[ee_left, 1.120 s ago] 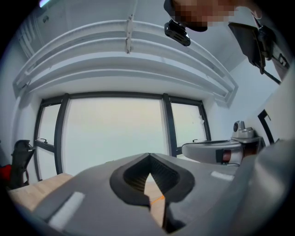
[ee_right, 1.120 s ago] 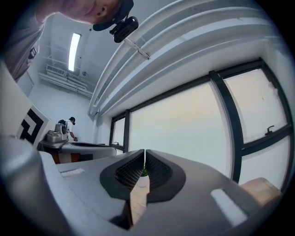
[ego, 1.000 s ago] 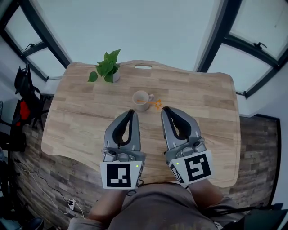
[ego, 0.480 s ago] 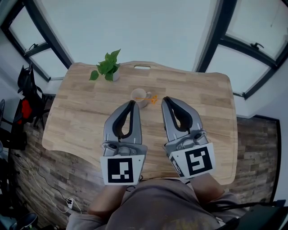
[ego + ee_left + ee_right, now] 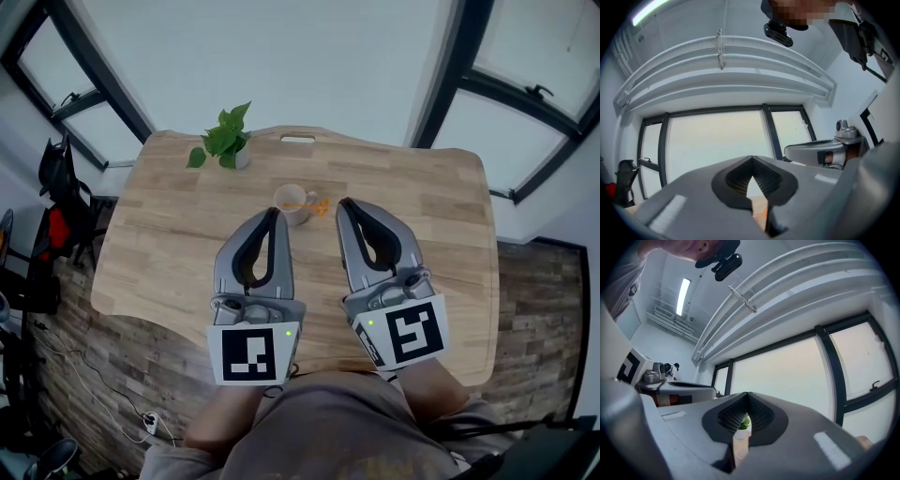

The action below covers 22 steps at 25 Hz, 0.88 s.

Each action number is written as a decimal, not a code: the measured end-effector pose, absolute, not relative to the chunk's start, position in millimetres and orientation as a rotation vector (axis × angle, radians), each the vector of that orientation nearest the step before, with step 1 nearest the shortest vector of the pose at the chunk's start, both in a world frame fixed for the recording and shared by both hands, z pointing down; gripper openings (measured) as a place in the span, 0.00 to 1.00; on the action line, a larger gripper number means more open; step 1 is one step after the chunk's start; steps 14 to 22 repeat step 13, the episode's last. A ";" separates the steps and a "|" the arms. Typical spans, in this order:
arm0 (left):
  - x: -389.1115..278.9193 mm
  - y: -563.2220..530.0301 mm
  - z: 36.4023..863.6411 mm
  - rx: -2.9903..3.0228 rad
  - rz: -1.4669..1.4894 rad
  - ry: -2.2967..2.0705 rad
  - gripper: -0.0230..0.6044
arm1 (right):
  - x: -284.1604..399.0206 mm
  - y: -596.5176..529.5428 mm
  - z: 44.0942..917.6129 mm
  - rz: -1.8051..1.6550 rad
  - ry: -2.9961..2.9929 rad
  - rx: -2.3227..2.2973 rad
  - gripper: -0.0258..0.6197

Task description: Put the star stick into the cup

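Star stick (image 5: 315,205) lies across the cup (image 5: 290,199), star end pointing right.

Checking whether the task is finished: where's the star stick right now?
In the head view, the star stick rests in the cup near the table's middle, its orange star poking out on the cup's right.

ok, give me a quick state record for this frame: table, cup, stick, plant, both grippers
surface: wooden table
cup: white mug, upright, mid-table
star stick: orange star stick, shaft in the mug, star end out over the rim on the right
plant: small potted plant, far-left part of the table
left gripper: left gripper, jaws together, empty, near side of the mug
right gripper: right gripper, jaws together, empty, right of the mug
task state: stick looks to be in the cup
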State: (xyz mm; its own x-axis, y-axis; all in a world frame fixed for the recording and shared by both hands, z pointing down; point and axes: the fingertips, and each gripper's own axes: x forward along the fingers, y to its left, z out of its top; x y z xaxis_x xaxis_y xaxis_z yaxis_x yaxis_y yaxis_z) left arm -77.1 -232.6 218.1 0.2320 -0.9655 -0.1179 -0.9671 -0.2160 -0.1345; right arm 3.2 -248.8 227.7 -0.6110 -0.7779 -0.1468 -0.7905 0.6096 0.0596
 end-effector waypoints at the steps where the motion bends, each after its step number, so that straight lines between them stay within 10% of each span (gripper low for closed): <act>1: -77.9 -233.1 218.4 -2.320 0.012 1.844 0.04 | 2.6 -249.4 228.1 0.178 2.722 -1.332 0.08; 22: -79.2 -245.3 231.2 -2.355 -0.002 1.831 0.04 | 3.8 -262.0 239.9 0.147 2.713 -1.379 0.08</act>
